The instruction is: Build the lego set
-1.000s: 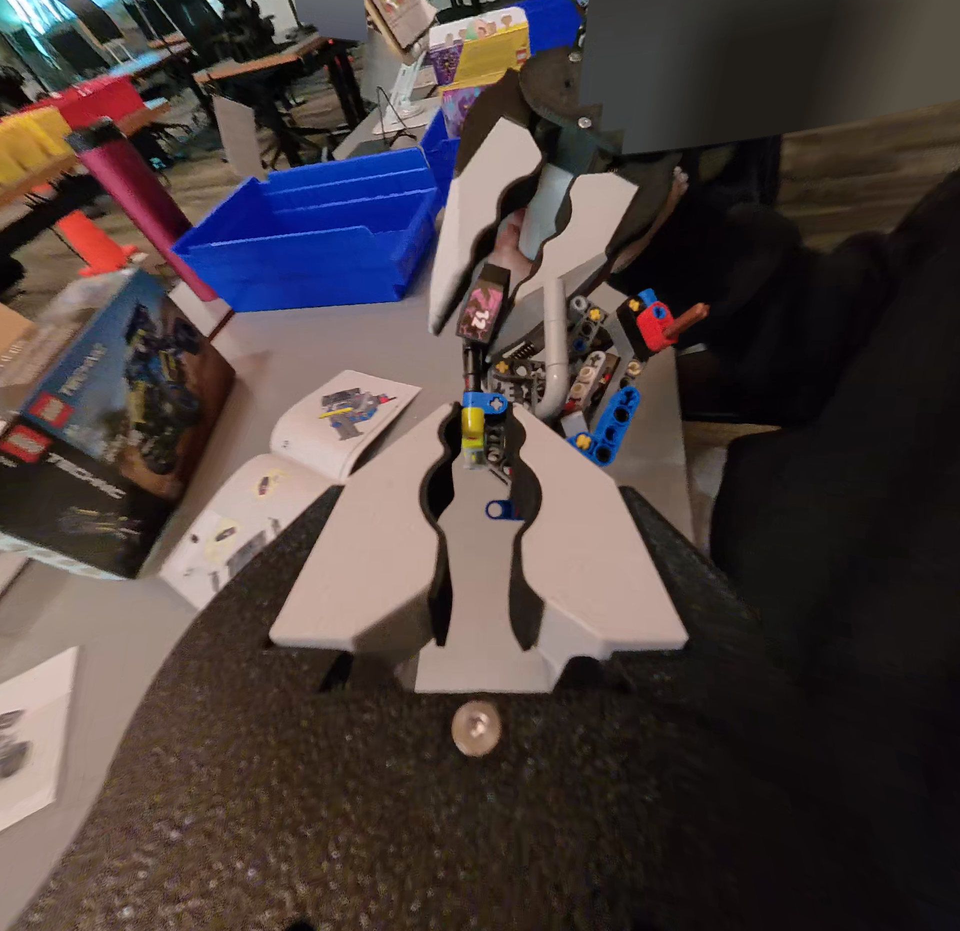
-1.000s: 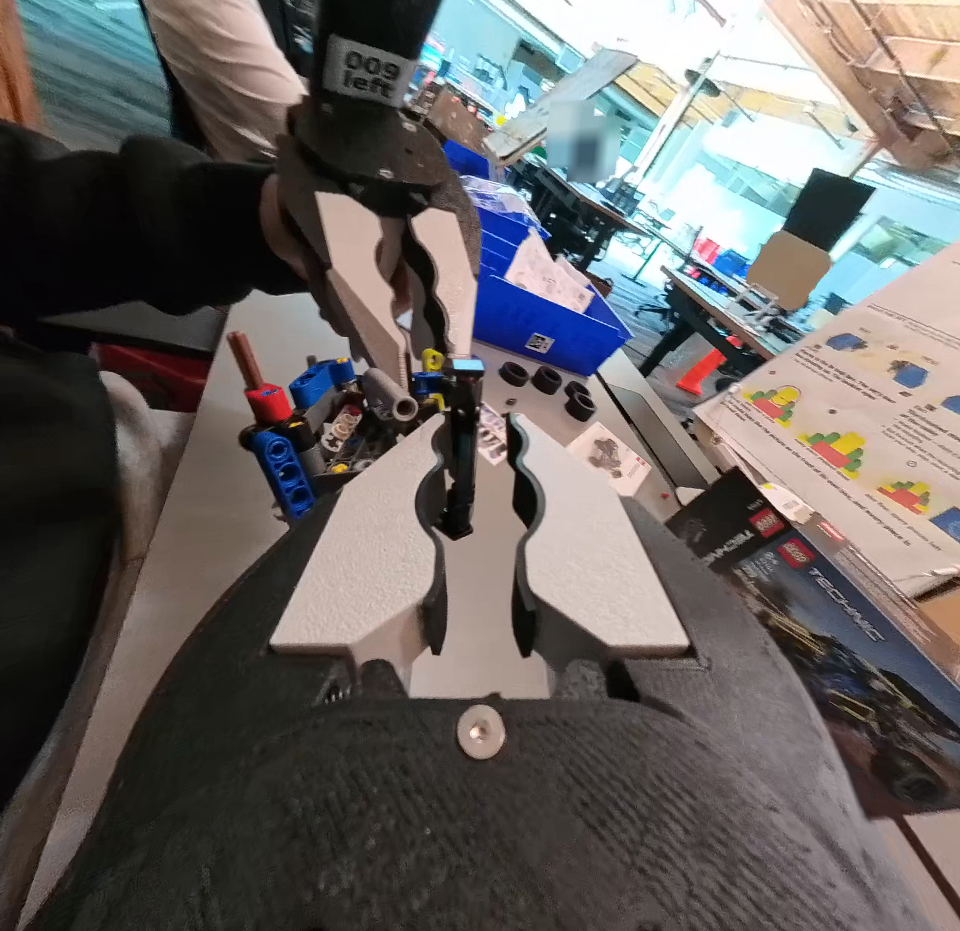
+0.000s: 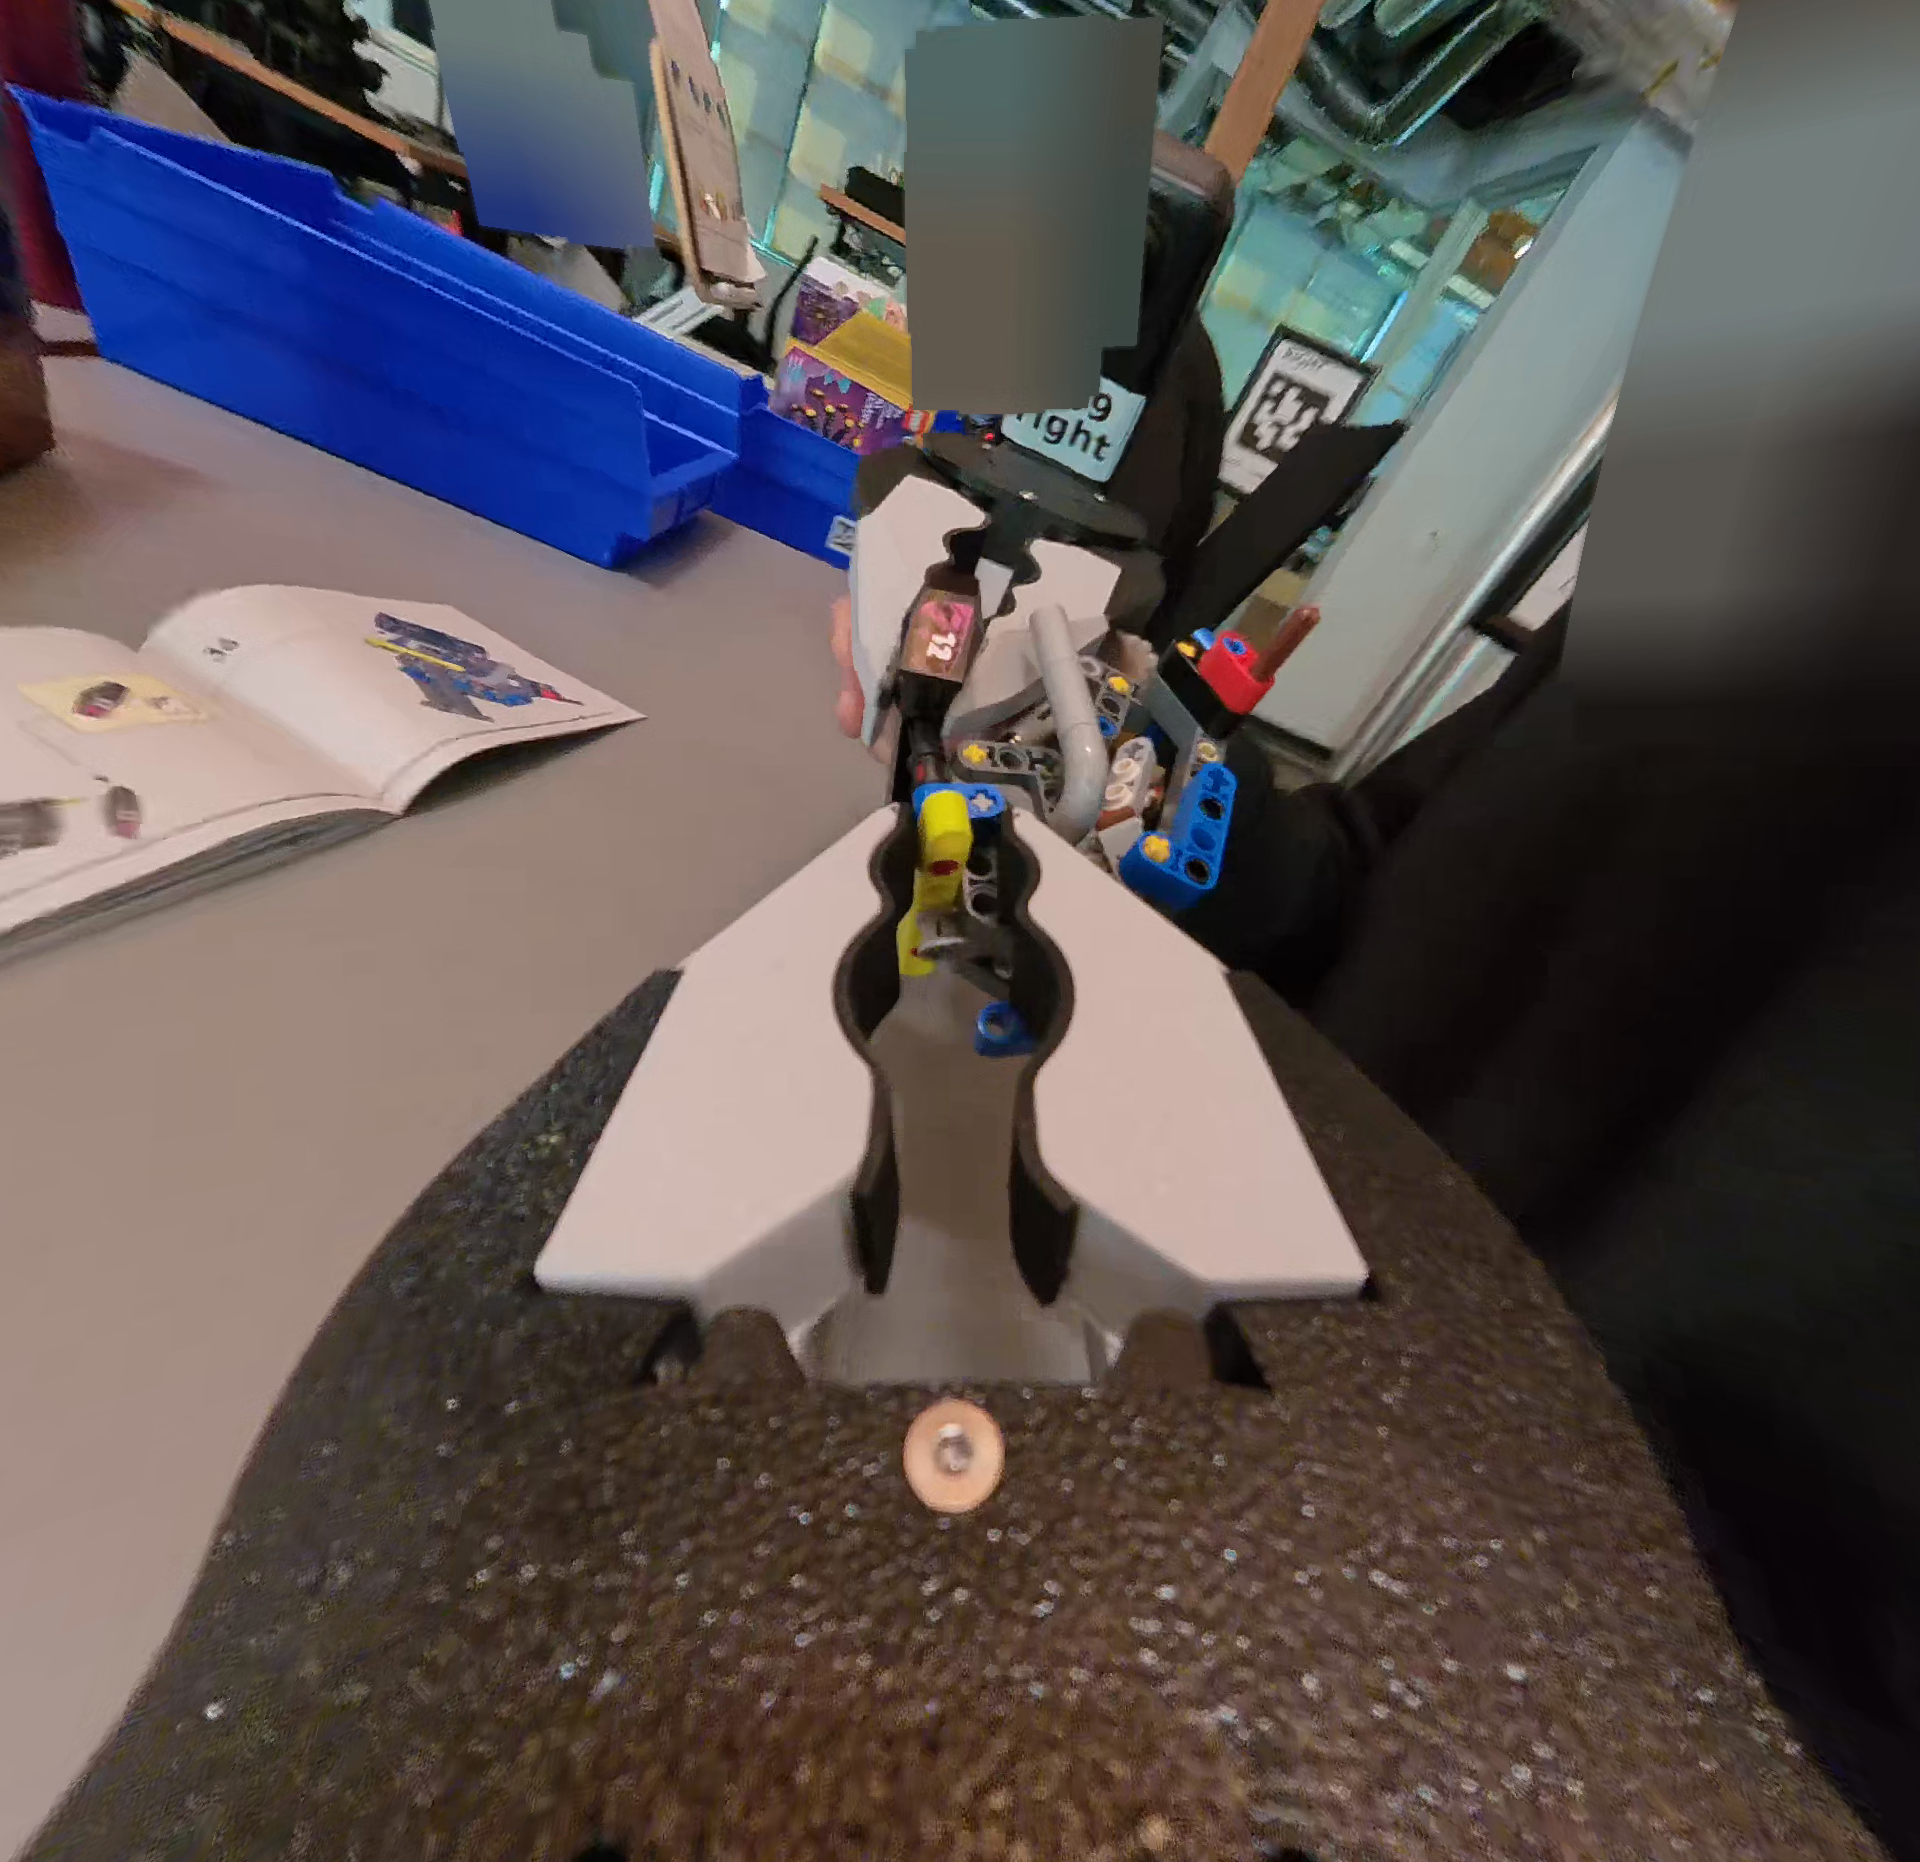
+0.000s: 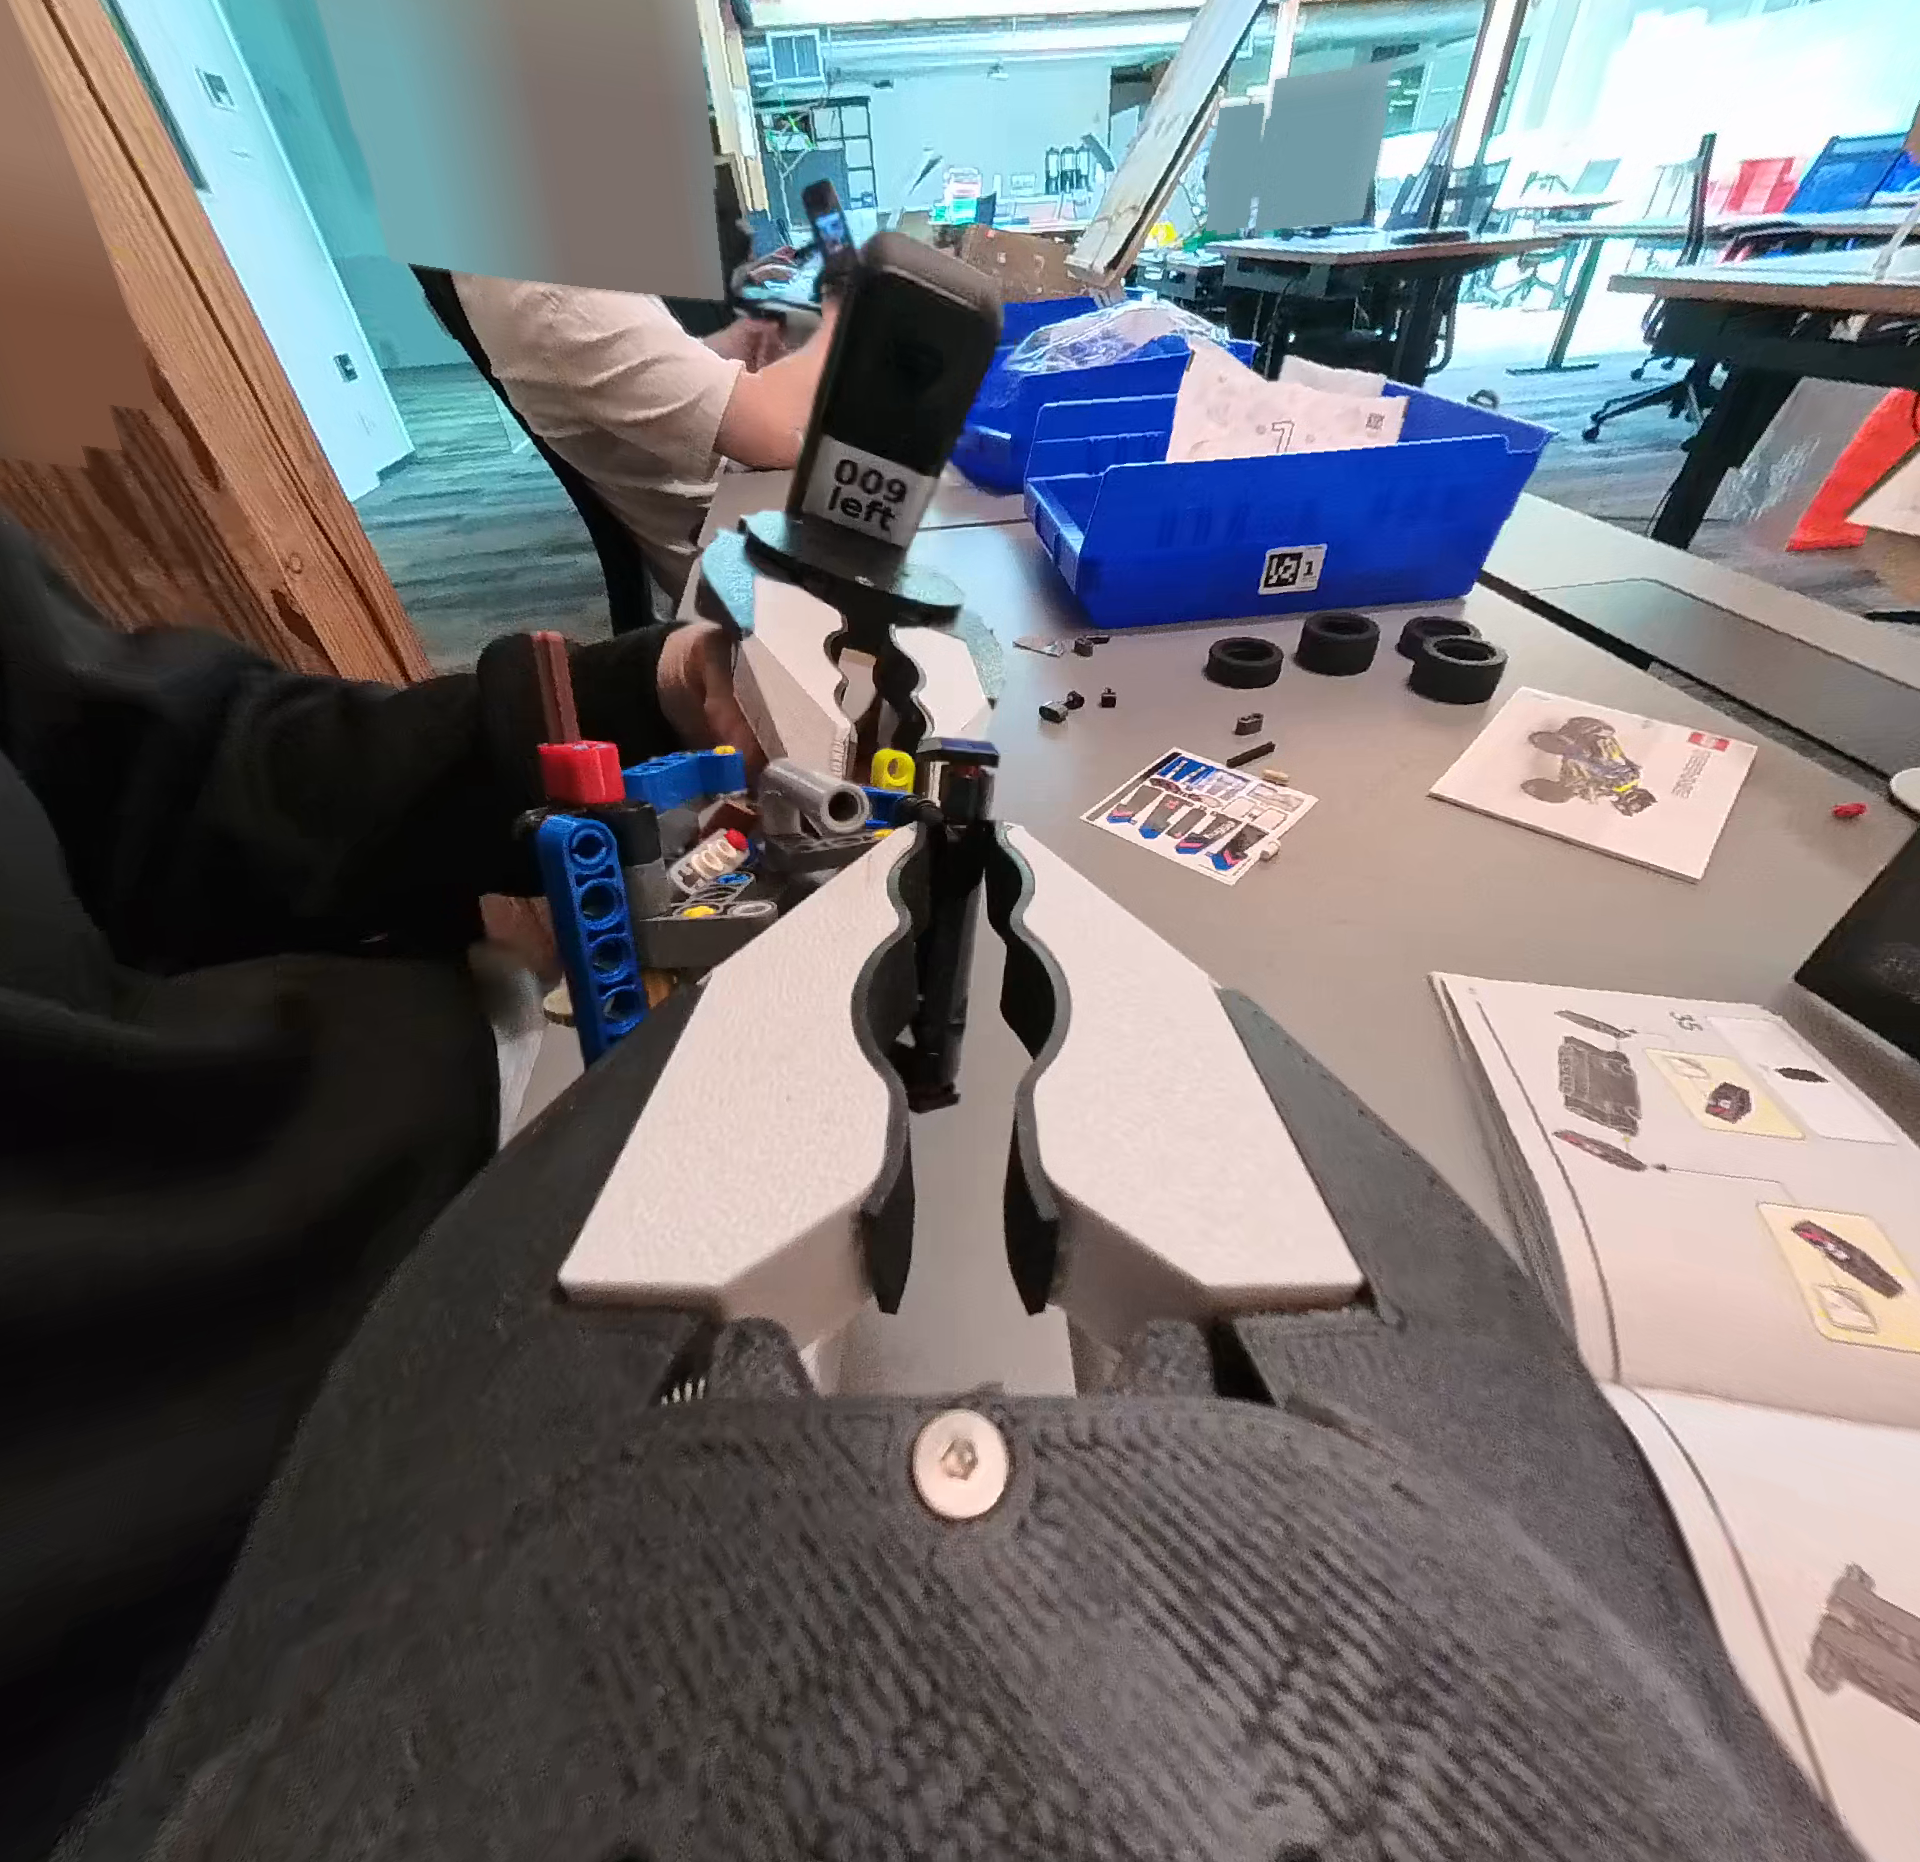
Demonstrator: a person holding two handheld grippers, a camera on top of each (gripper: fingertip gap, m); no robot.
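Left hand-held gripper: nearly closed, clamped on the brick assembly, near surface edge; hold it steady. Right hand-held gripper: narrowly closed, apparently pinching the black strut; keep it aligned with the assembly.

Blue bins, black tyres, sticker sheet, open booklet

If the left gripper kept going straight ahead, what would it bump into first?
Probably the right gripper, facing it just beyond the colourful plastic brick assembly that the left gripper holds; depth is unclear.
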